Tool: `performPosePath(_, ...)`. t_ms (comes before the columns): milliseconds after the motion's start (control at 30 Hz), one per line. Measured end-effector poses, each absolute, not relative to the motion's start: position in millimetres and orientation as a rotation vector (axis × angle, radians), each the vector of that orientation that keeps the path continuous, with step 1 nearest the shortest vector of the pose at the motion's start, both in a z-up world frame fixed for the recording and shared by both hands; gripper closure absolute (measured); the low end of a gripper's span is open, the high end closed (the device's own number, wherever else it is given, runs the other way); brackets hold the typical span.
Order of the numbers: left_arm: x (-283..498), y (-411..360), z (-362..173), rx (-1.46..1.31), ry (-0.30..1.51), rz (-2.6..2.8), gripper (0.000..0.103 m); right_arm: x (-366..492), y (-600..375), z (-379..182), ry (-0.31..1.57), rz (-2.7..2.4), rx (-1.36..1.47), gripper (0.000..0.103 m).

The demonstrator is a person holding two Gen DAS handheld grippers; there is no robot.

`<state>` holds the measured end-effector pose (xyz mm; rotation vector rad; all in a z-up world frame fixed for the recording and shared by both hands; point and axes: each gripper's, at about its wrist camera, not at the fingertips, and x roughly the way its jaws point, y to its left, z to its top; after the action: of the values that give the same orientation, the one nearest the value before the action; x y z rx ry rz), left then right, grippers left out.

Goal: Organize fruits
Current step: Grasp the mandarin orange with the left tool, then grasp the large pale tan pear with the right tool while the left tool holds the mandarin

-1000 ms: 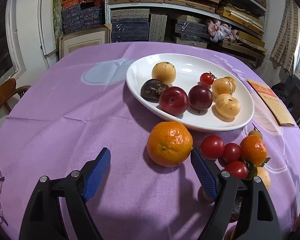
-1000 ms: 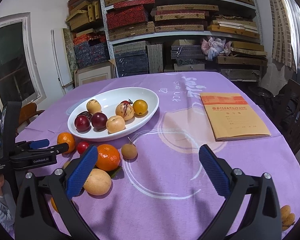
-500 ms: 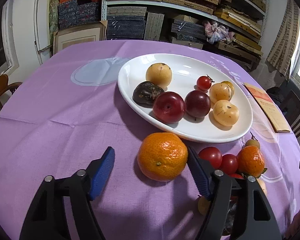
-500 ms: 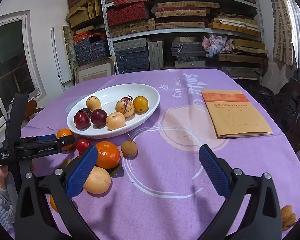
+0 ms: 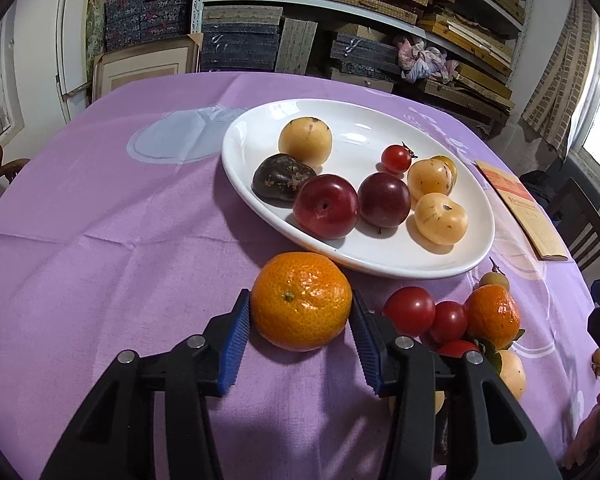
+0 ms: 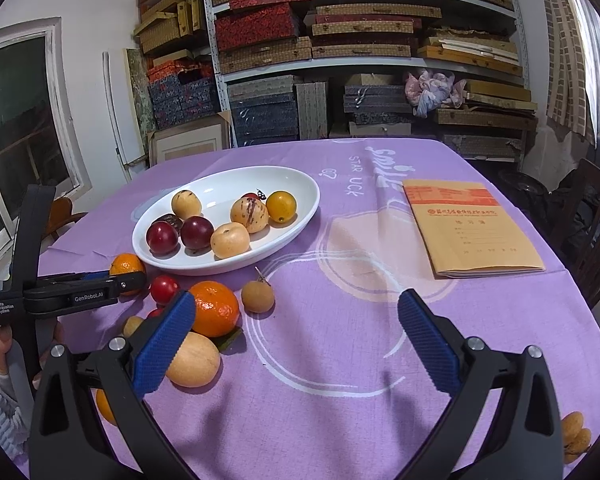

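Observation:
My left gripper (image 5: 300,332) is shut on an orange mandarin (image 5: 301,306) that rests on the purple tablecloth just in front of the white oval plate (image 5: 380,266). The plate holds two red plums, a dark fruit, yellow fruits and a cherry tomato. Cherry tomatoes (image 5: 410,311) and a second mandarin (image 5: 492,316) lie to the right. In the right wrist view the same mandarin (image 6: 126,267) sits in the left gripper (image 6: 100,292). My right gripper (image 6: 296,344) is open and empty above the cloth, with a mandarin (image 6: 216,312) and a yellow fruit (image 6: 192,364) by its left finger.
A tan notebook (image 6: 468,232) lies right of the plate. A small brown fruit (image 6: 258,298) lies in front of the plate (image 6: 228,268). Small orange fruits (image 6: 574,436) lie at the near right table edge. Chairs stand left and right; shelves with boxes stand behind the table.
My left gripper moved forward around the mandarin and its jaws closed onto both sides of it. The right gripper stayed open and barely moved.

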<state>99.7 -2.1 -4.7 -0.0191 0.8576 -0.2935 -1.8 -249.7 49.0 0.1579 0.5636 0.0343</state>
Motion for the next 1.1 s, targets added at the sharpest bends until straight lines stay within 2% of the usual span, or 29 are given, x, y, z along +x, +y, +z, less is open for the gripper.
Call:
performPosePath(500, 47.7, 43.8, 4.0, 0.025, 0.822, -0.191, 0.054, -2.8, -215.4, 44.1, 0.637, 0.169, 0.044, 0.006)
performPosePath(533, 47.5, 43.7, 4.6, 0.021, 0.821, -0.199, 0.054, -3.3, -210.5, 43.6, 0.643, 0.179, 0.03, 0.009)
performPosePath(567, 47.4, 43.5, 5.0, 0.019, 0.819, -0.206, 0.054, -3.0, -205.9, 42.6, 0.652, 0.189, 0.015, 0.018)
performPosePath(633, 46.0, 42.5, 3.1, 0.027, 0.819, -0.212, 0.054, 0.1, -197.3, 37.7, 0.684, 0.205, -0.007, 0.025)
performPosePath(833, 48.3, 42.1, -0.9, 0.015, 0.842, -0.227, 0.054, 10.5, -183.8, 29.2, 0.746, 0.245, -0.022, 0.027)
performPosePath(933, 49.2, 43.1, -1.5, 0.007, 0.848, -0.229, 0.054, 20.5, -184.5, 23.7, 0.795, 0.256, 0.002, 0.037)
performPosePath(1100, 49.2, 42.9, -1.6, 0.01, 0.848, -0.234, 0.054, 26.5, -181.8, 20.1, 0.813, 0.26, 0.006, 0.038)
